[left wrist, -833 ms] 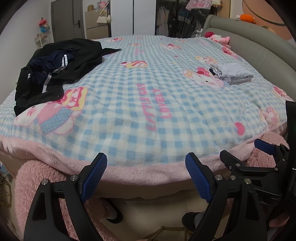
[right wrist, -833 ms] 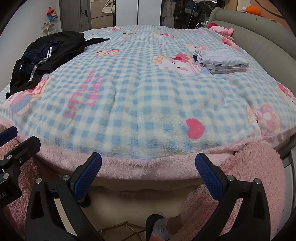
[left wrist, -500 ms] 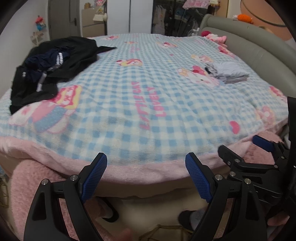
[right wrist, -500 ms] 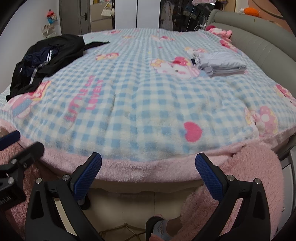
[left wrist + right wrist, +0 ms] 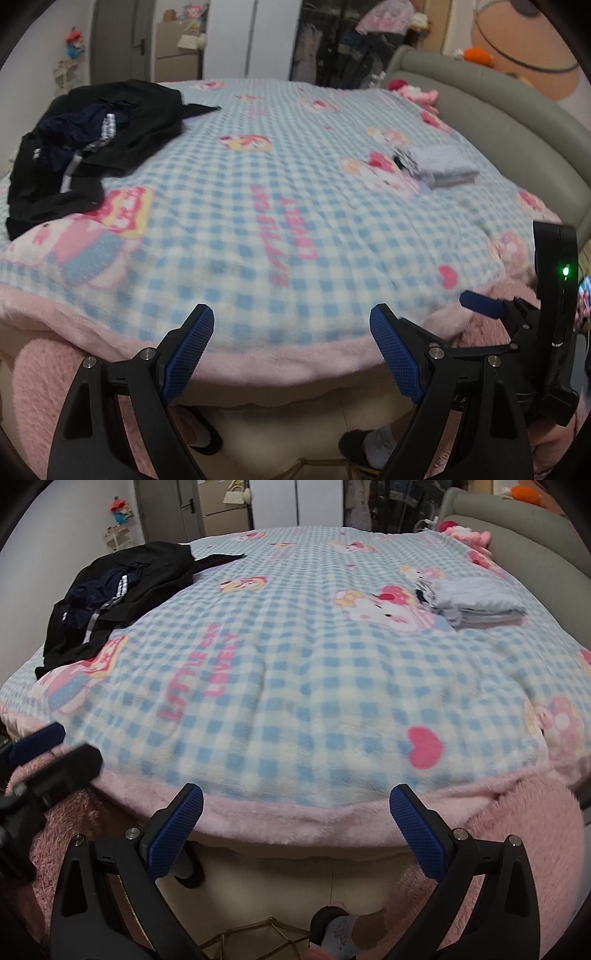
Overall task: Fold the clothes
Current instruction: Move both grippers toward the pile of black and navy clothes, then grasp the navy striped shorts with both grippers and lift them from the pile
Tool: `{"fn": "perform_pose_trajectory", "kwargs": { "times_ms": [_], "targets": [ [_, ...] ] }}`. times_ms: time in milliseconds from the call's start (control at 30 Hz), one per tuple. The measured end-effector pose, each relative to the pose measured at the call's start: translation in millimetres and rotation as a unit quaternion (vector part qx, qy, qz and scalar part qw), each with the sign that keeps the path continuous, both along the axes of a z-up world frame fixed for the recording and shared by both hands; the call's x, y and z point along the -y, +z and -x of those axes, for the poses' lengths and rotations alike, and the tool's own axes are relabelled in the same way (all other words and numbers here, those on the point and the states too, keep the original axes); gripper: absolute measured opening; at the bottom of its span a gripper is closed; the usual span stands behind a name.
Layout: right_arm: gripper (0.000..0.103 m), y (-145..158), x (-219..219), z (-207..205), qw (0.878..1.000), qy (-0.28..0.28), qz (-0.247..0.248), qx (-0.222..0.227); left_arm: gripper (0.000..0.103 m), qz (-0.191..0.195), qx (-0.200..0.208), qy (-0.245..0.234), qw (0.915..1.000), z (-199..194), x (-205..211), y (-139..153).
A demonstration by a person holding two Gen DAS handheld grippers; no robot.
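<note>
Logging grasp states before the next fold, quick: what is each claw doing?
Left claw: open, holding nothing.
Right claw: open, holding nothing.

Bed (image 5: 480, 122): checked blanket (image 5: 295, 206), clothes (image 5: 92, 136)

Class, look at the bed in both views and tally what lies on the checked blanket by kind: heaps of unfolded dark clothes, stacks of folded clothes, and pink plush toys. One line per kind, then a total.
Heaps of unfolded dark clothes: 1
Stacks of folded pale clothes: 1
Pink plush toys by the headboard: 1, possibly more, too blurred to tell
Total: 3
</note>
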State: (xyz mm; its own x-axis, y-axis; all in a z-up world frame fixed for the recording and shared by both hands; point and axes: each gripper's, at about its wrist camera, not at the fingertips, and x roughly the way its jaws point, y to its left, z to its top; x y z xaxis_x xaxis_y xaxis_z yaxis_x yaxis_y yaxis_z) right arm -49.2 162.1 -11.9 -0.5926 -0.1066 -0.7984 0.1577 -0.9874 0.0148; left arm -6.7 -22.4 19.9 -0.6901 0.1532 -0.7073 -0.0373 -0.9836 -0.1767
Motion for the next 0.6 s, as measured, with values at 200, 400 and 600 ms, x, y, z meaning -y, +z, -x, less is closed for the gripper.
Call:
{"fn": "perform_pose_trajectory", "kwargs": {
  "times_ms": [200, 400, 600],
  "targets": [
    [0.102, 23.3, 38.7, 35.3, 0.998, 0.034, -0.042, -0.019, 0.088, -0.024, -0.018, 0.039, 0.9988, 12.4, 51.0, 15.9],
    [0.102, 67.9, 107.8, 88.9, 0.993, 0.104, -0.027, -0.057, 0.088, -0.024, -0.053, 0.085, 0.9947, 46.8, 121.3, 41.0],
    [0.102, 94.5, 201.4, 156.1, 0.982, 0.169, -0.016, -0.077, 0.088, -0.024, -0.086, 0.169, 0.9815, 103.7, 213.1, 60.9]
  ]
}}
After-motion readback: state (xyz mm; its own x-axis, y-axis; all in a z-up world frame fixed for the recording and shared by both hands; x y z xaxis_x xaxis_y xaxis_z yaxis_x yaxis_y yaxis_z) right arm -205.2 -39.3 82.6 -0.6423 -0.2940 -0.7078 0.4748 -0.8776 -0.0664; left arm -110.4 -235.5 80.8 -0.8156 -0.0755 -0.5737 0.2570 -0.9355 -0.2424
